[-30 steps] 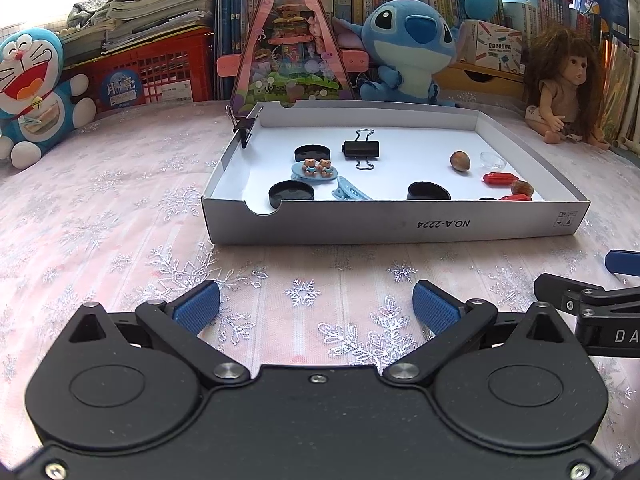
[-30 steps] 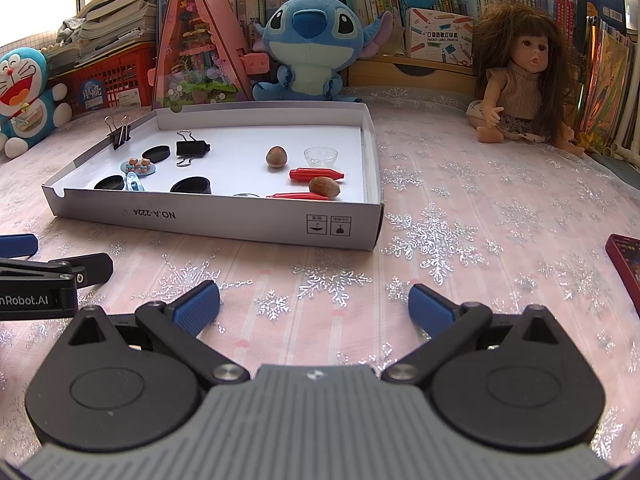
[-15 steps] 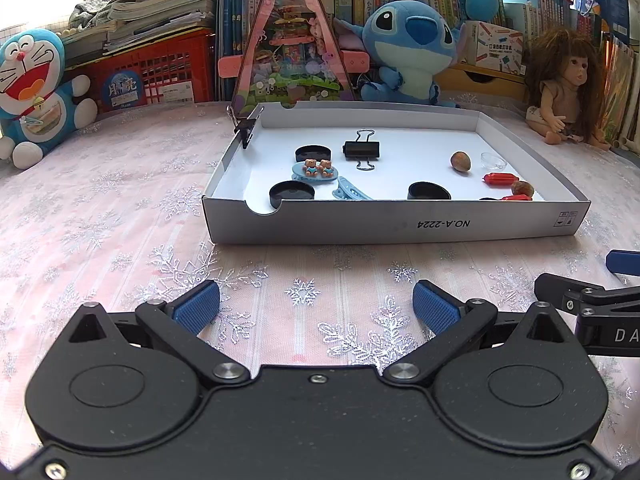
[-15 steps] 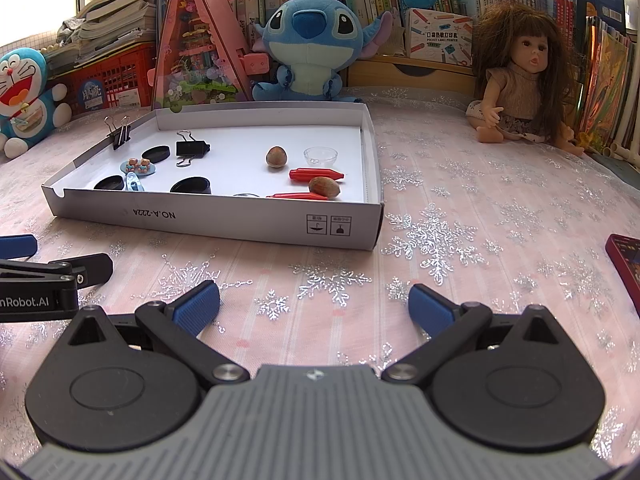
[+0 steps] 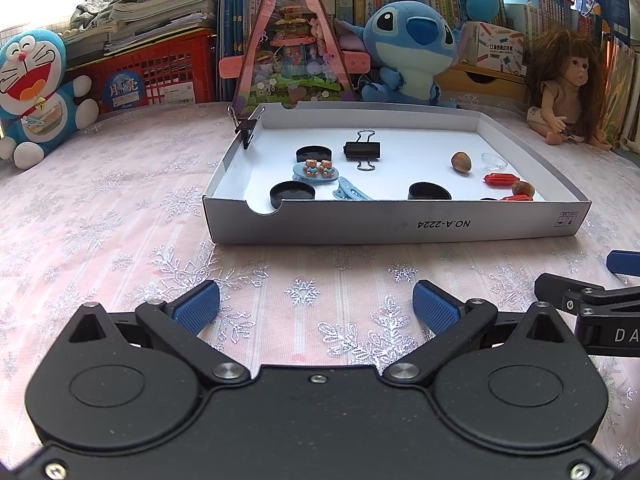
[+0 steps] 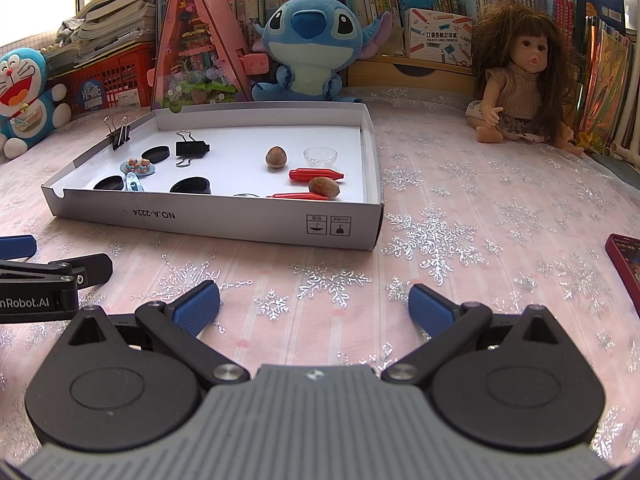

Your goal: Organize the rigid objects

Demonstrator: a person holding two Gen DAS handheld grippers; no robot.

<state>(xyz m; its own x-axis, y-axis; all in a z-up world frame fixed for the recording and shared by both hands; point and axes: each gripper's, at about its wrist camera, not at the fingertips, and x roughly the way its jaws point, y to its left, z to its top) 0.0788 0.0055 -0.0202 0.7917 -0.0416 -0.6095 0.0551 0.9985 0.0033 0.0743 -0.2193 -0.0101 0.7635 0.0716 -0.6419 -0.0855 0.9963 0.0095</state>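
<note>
Both grippers rest low over a pink snowflake tablecloth (image 5: 120,216), side by side. The left gripper (image 5: 316,306) has its jaws spread wide with nothing between them; the right gripper (image 6: 314,304) stands likewise, spread and empty. Ahead of both lies a shallow white cardboard tray (image 6: 224,222) (its near wall printed upside down). Inside the tray, well apart: three black round caps (image 5: 292,194), a black binder clip (image 5: 362,150), a blue hair clip with two small bears (image 5: 316,169), two nuts (image 6: 277,157), two red sticks (image 6: 316,175) and a small clear dish (image 6: 320,156). A second binder clip (image 6: 119,131) grips the tray's left wall. Plush toys and a doll (image 6: 520,80) sit behind.
</note>
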